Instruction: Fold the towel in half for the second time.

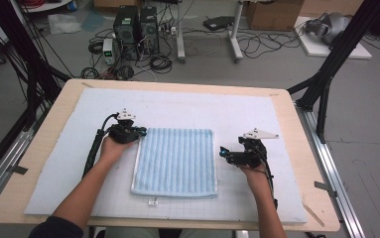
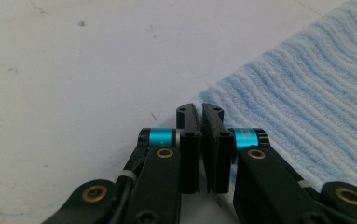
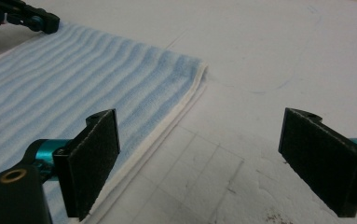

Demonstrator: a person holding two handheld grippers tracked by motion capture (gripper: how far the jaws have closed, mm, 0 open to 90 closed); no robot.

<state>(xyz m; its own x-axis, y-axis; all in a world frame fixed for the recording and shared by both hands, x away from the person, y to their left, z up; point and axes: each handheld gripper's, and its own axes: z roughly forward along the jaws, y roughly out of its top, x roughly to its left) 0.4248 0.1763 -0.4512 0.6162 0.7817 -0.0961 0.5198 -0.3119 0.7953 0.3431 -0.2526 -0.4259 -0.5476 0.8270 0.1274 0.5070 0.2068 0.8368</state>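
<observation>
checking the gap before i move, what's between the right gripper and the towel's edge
Nothing but bare white mat: in the right gripper view, the open right gripper straddles the folded blue towel's edge.

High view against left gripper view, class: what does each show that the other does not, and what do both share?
High view alone: the whole folded towel lying flat, the right gripper open beside the towel's right edge, both forearms, the table and floor clutter beyond. Left gripper view alone: the left gripper close up, jaws nearly shut with only a thin gap between them, at the towel's corner, plus the towel's ribbed weave. Shared: blue striped towel, white mat, left gripper at that corner.
</observation>
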